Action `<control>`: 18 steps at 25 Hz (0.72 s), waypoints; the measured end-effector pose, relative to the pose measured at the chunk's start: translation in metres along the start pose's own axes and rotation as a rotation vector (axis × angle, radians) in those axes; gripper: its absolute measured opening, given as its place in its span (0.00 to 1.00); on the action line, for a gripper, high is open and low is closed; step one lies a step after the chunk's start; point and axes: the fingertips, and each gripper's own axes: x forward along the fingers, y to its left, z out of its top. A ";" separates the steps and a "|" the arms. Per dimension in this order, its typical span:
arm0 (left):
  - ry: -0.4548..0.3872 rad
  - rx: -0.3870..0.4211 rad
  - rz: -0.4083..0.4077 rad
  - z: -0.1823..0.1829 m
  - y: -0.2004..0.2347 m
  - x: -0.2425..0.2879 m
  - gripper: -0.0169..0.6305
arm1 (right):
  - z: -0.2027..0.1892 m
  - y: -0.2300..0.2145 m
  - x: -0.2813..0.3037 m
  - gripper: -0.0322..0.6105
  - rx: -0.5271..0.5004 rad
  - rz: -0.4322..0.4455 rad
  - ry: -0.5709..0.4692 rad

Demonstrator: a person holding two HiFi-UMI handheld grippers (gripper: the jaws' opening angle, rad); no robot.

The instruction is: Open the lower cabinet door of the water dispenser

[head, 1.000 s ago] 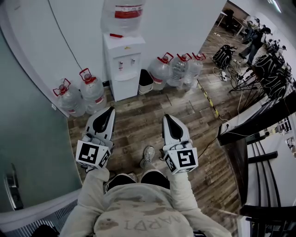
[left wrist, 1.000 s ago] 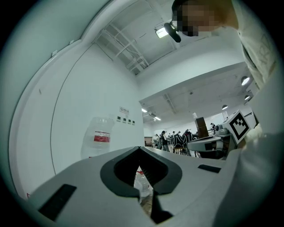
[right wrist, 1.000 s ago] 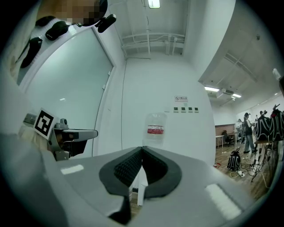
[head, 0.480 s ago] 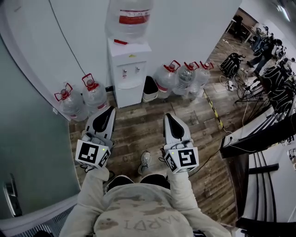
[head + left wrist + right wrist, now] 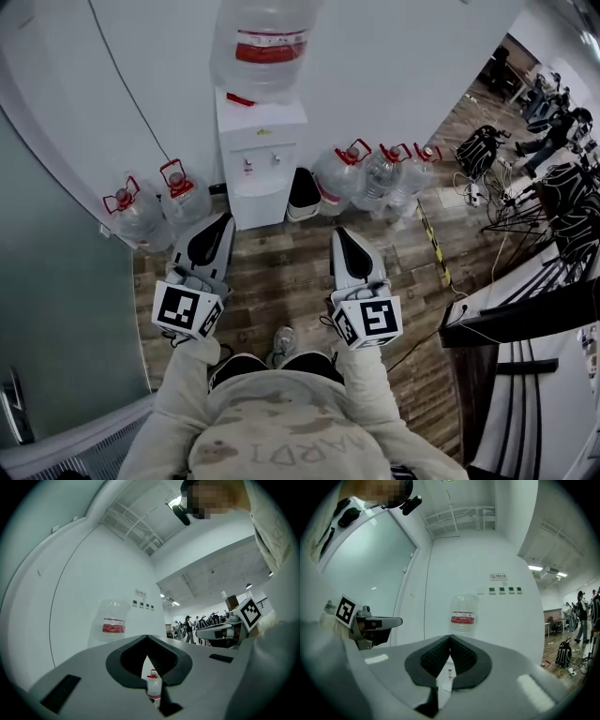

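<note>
Person had stepped closer to the white water dispenser point(image 5: 255, 159), now larger ahead against the wall. Left gripper point(image 5: 222, 220) and right gripper point(image 5: 339, 232) were both closed and empty, still short of its lower cabinet door point(image 5: 259, 204), which looked shut.

Open plank floor point(image 5: 281, 267) straight to water dispenser point(image 5: 258, 178) front; left jugs point(image 5: 141, 214) one side, black bin point(image 5: 302, 192) and right jugs point(image 5: 375, 176) the other.
</note>
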 end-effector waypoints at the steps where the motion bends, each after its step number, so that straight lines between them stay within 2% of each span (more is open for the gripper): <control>1: 0.000 0.001 0.005 -0.001 0.001 0.009 0.02 | -0.001 -0.007 0.006 0.06 0.001 0.006 0.000; 12: -0.018 0.031 0.022 -0.001 -0.015 0.086 0.02 | -0.012 -0.076 0.039 0.06 0.017 0.052 -0.011; 18: 0.023 0.047 0.022 -0.012 -0.019 0.100 0.02 | -0.020 -0.088 0.049 0.06 0.048 0.062 -0.010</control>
